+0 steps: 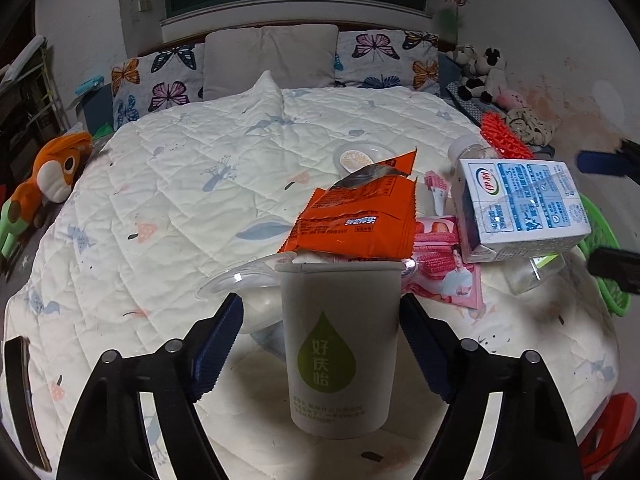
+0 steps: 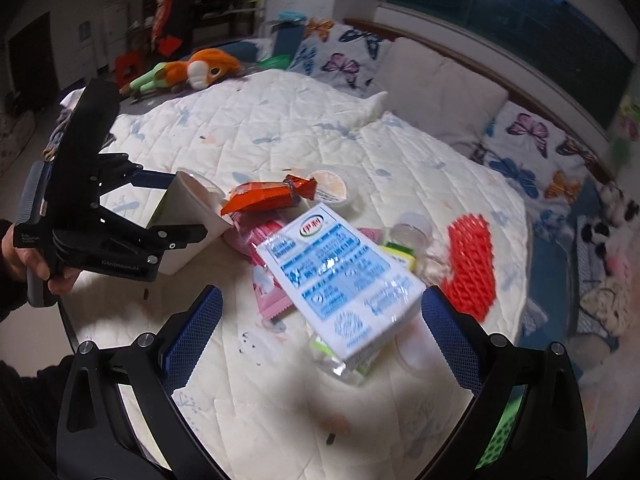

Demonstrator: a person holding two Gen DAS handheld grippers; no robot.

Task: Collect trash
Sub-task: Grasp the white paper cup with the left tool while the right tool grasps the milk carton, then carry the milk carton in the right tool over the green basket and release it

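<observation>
- Trash lies in a loose heap on the white quilt (image 1: 180,184) that covers the bed, toward the quilt's right side in the left wrist view and well short of the pillows at its far edge.
- At the quilt's far left edge, off the heap, lies an orange plush toy (image 1: 56,168).
- A clear plastic lid (image 1: 240,276) lies flat on the quilt, just left of the paper cup.
- A white paper cup (image 1: 340,344) with a green drop printed on it stands between the fingers of the left gripper (image 1: 322,344); its jaws are apart, the right pad looks to touch the cup wall, and a gap shows at the left pad.
- An orange snack wrapper (image 1: 356,216) lies across the cup's mouth, torn open at its far end.
- Beyond the wrapper sits a small round tub (image 1: 356,156) with a pale lid.
- Pink wrappers (image 1: 444,264) lie flat beside the cup, partly under the orange one.
- A blue-and-white milk carton (image 2: 340,276) is tilted on top of the heap, resting over a clear plastic bottle (image 2: 412,228) with a green label.
- The right gripper (image 2: 322,332) hovers with its jaws wide apart on either side of the carton's near end, neither pad touching it as far as the blur allows.
- A red spiky mat (image 2: 472,260) lies near the quilt's right edge, just past the bottle.
</observation>
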